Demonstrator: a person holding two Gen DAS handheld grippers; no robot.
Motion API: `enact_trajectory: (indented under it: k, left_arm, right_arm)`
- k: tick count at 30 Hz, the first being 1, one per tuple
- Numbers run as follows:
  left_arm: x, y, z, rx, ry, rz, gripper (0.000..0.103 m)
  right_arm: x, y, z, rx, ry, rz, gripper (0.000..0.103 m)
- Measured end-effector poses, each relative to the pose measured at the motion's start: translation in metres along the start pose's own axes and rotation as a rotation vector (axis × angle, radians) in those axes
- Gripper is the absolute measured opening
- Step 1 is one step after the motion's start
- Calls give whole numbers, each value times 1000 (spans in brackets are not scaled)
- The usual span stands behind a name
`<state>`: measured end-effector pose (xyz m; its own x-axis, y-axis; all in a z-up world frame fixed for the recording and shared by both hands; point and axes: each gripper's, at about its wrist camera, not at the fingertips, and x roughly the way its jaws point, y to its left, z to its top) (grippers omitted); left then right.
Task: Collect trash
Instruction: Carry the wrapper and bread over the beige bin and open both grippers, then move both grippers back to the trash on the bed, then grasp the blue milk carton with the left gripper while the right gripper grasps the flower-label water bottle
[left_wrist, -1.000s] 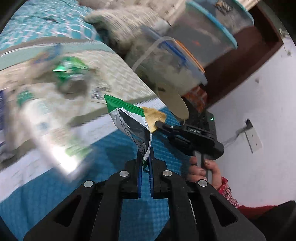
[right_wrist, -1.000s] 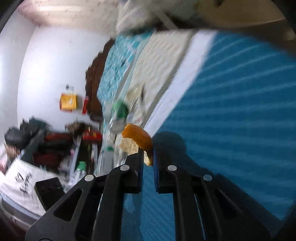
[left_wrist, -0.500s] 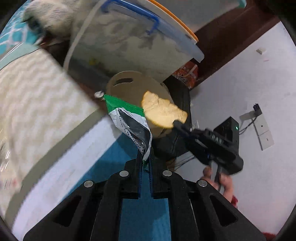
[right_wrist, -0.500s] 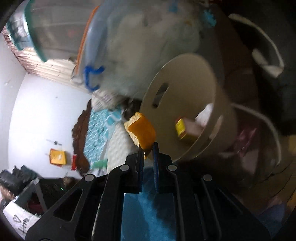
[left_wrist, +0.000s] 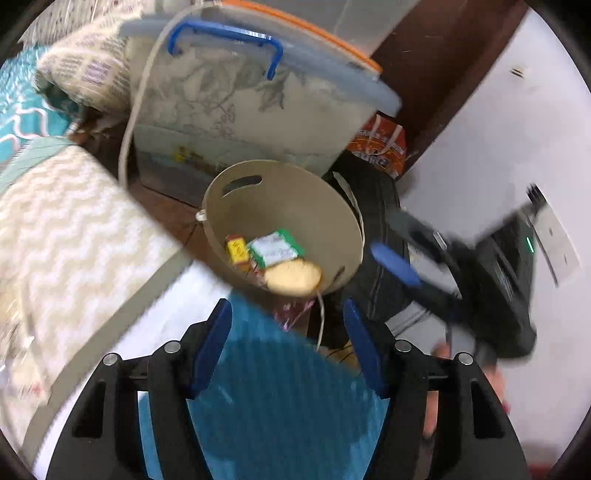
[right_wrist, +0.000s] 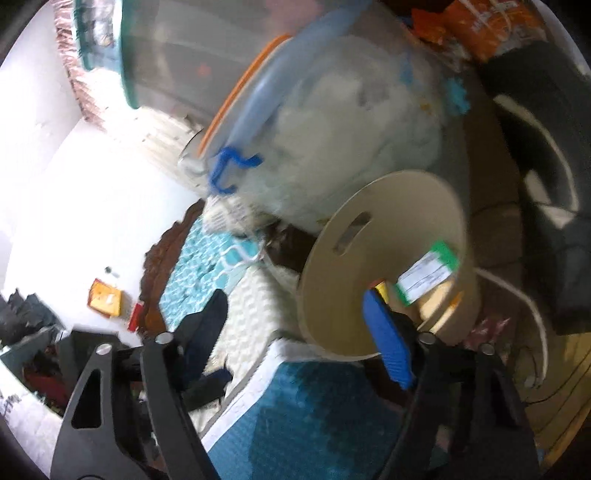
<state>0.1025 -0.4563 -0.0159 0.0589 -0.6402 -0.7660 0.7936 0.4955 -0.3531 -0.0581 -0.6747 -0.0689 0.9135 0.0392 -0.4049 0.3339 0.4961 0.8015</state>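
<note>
Teal bedspread (left_wrist: 280, 398) under both grippers. Beige bin (left_wrist: 332, 221) beside bed holds green wrapper (left_wrist: 275, 251), peel (left_wrist: 293, 277), yellow scrap (left_wrist: 236, 249). Left gripper (left_wrist: 286, 325) fingers opening, nothing between. Right gripper (right_wrist: 295, 321) fingers opening, likewise nothing between.

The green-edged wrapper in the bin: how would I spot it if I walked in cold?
Find the big clear storage box with the blue handle; just in front of it stands a round beige bin. Inside lies the wrapper, between a small yellow packet and a pale round piece of food. Only the wrapper has a white face bordered in green.
</note>
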Motion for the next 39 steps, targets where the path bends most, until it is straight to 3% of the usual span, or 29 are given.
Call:
enact_trajectory:
  k: [6, 12, 16, 18, 19, 22, 25, 30, 32, 39]
  left_arm:
    - [-83, 29, -88, -7, -57, 99, 59]
    - [-183, 94, -171, -193, -142, 174, 59]
    - [-245, 153, -212, -365, -228, 327, 59]
    - [-266, 188, -226, -480, -250, 436, 59]
    - [-272, 203, -231, -522, -259, 469, 59]
    - [-275, 232, -235, -591, -265, 495, 61]
    - [-265, 250, -232, -608, -255, 505, 62]
    - [-239, 263, -223, -581, -226, 545, 67]
    - [-233, 273, -227, -595, -207, 562, 58]
    - [-257, 268, -263, -601, -231, 479, 49]
  right_arm:
    - [28, 44, -41, -77, 138, 72, 64]
    - [73, 112, -117, -214, 349, 155, 60]
    - [95, 158, -180, -314, 484, 204, 63]
    - [98, 184, -213, -384, 529, 229, 76]
    - [97, 194, -226, -419, 535, 235, 83]
    - [93, 230, -268, -590, 539, 229, 89]
    - [94, 254, -301, -742, 540, 183, 91]
    - [111, 263, -324, -830, 546, 96, 90]
    - [118, 262, -331, -833, 570, 74, 66]
    - [101, 252, -331, -764, 648, 93, 66]
